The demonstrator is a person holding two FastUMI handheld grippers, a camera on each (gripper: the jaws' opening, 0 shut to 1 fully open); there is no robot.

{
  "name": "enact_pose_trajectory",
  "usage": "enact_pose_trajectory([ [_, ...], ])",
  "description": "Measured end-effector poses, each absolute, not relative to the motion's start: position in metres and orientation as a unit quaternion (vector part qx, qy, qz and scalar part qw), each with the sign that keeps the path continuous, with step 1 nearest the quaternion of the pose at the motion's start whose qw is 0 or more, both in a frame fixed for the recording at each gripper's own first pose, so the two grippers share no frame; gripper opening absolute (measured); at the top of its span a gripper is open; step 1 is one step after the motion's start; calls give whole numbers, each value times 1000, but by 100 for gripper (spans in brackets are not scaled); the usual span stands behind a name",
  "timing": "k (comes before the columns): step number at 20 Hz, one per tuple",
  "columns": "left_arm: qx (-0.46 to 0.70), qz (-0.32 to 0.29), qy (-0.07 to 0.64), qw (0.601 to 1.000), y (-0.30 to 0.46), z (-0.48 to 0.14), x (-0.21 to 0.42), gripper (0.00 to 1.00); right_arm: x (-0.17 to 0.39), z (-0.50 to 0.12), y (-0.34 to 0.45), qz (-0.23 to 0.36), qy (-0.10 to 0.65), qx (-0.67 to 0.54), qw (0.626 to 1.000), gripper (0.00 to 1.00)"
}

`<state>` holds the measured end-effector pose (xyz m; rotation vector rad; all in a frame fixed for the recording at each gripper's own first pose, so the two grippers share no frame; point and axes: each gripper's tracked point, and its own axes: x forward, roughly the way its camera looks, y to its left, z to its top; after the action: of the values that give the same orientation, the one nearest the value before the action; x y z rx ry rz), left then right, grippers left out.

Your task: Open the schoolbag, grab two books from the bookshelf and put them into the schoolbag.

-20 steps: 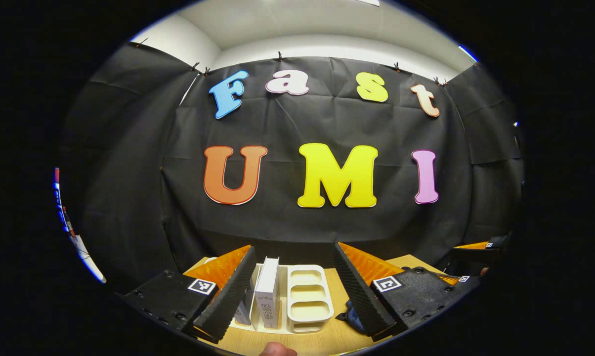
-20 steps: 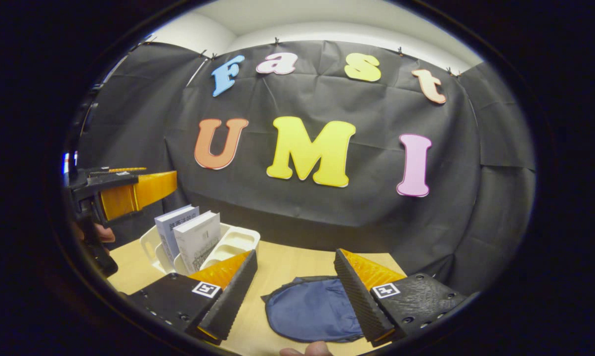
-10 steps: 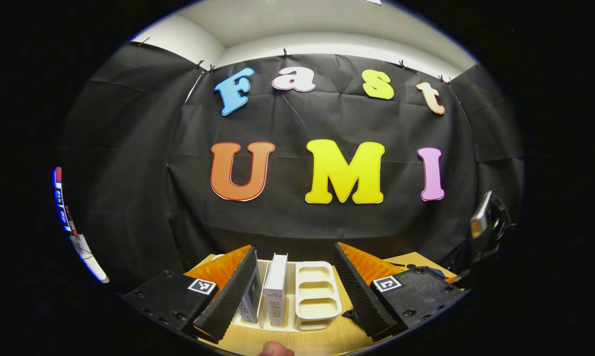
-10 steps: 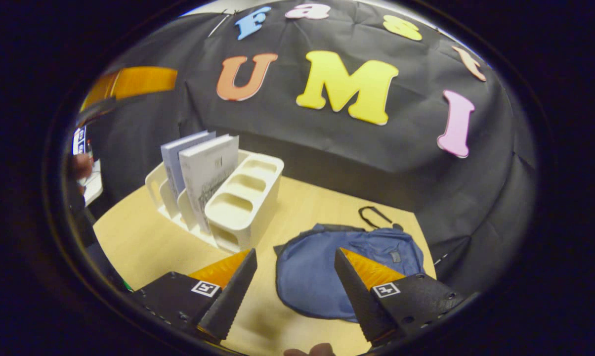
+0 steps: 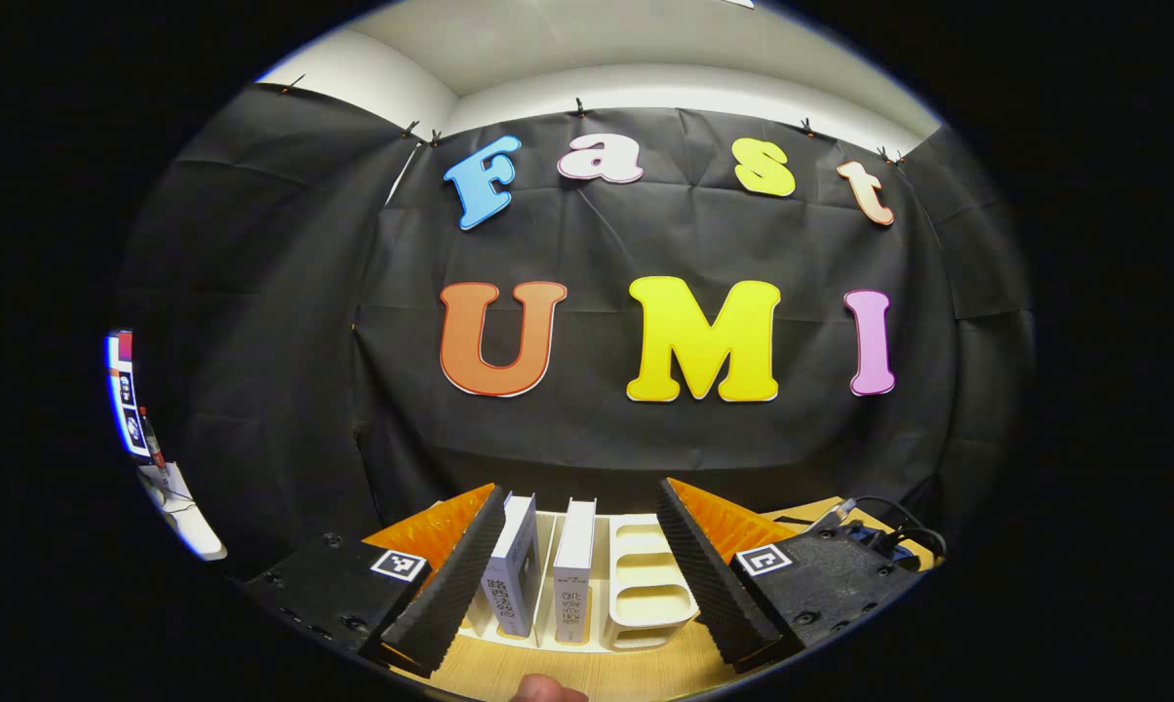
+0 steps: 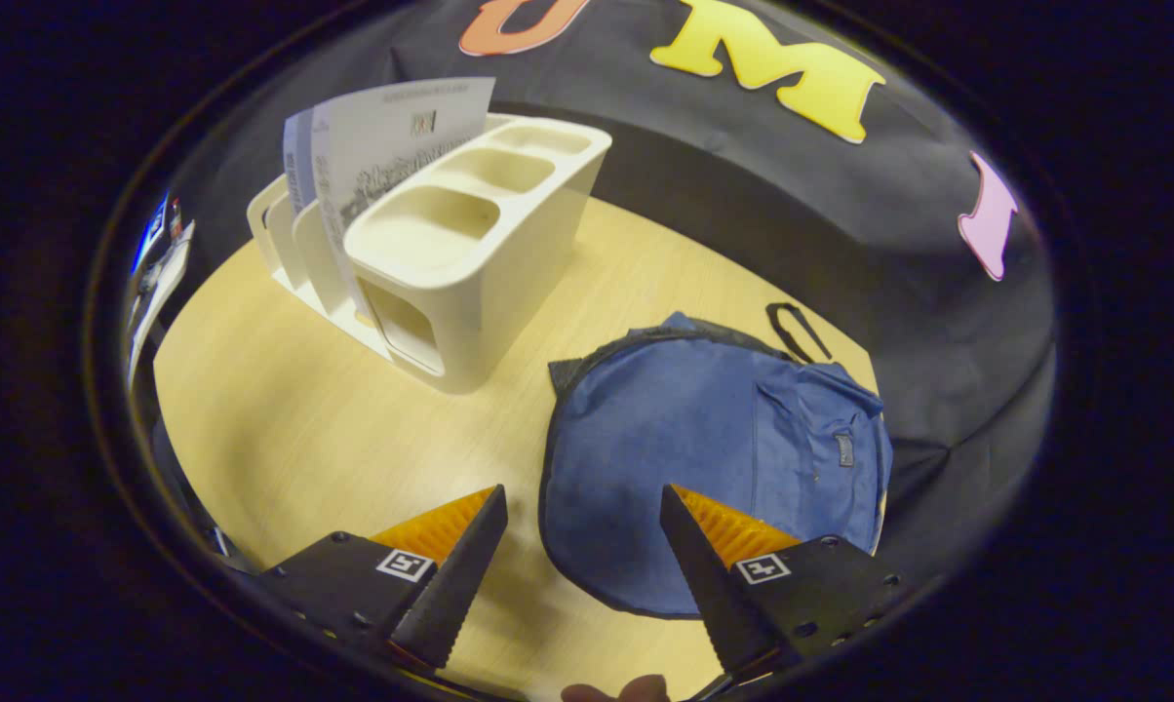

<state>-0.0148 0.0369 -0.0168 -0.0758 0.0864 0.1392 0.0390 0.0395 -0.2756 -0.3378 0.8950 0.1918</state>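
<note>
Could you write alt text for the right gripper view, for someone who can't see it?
A flat blue fabric schoolbag lies closed on a light wooden table, just beyond the right gripper, whose jaws are open. Behind stands a cream plastic bookshelf holding two upright books.

Schoolbag [image 6: 714, 458]: matt blue cloth, soft. Bookshelf [image 6: 470, 263]: smooth cream plastic, slight sheen. Books [image 5: 548, 575]: paper covers. Tabletop [image 6: 285, 419]: pale wood-grain, smooth. Gripper fingers [image 6: 450, 585]: black ribbed faces, orange backs.

The schoolbag [image 6: 714, 458] was navy blue with black trim. The bookshelf [image 6: 470, 253] was cream, the table [image 6: 285, 429] pale wood-grained.
</note>
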Motion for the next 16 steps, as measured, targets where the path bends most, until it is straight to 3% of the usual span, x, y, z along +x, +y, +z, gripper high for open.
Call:
enact_pose_trajectory([
  [7,-40,90,46,994,46,-19,-19,99,61,-314,20,25,452,-221,864,96],
  [10,-43,93,49,994,47,-20,-19,99,67,-318,22,34,450,-226,863,100],
  [13,-47,89,52,994,42,-22,-16,99,68,-310,26,49,447,-203,870,79],
  [16,-51,85,58,993,41,-26,-14,99,71,-291,25,41,436,-177,881,38],
])
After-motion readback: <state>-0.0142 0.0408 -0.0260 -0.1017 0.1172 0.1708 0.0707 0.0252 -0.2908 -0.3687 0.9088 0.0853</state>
